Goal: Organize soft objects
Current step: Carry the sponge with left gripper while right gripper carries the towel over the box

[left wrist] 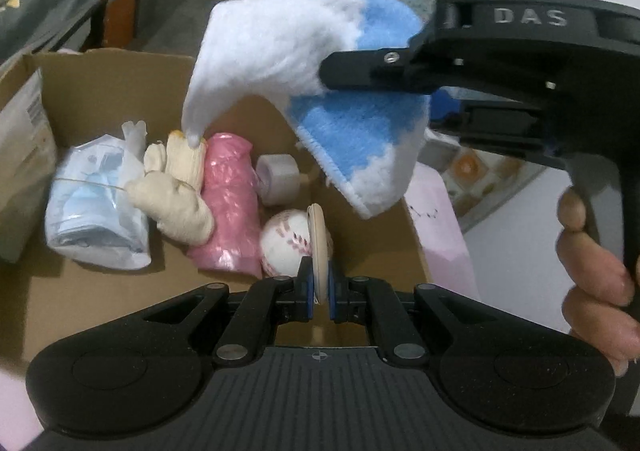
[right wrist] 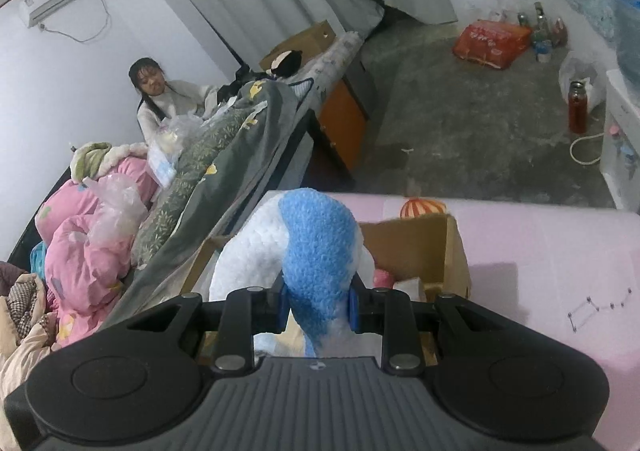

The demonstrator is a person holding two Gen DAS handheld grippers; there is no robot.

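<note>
Gripping the blue-and-white towel (right wrist: pixel 316 263), the right gripper (right wrist: pixel 318 311) is hanging it over the cardboard box (left wrist: pixel 100 75); release at twelve o'clock, beyond the baseball (left wrist: pixel 282 243). Left gripper (left wrist: pixel 319 291) is pinching a tan disc (left wrist: pixel 318 247).

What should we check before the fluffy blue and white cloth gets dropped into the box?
1. Right gripper pinches the blue and white cloth: ok.
2. Cloth hangs above the cardboard box: ok.
3. Free floor in the box beside the face mask pack, cream glove, pink bag and baseball: ok, bare cardboard in front.
4. Left gripper is free to help: not ok, shut on a thin beige disc.
5. Cloth clear of box edge: cannot tell.
</note>
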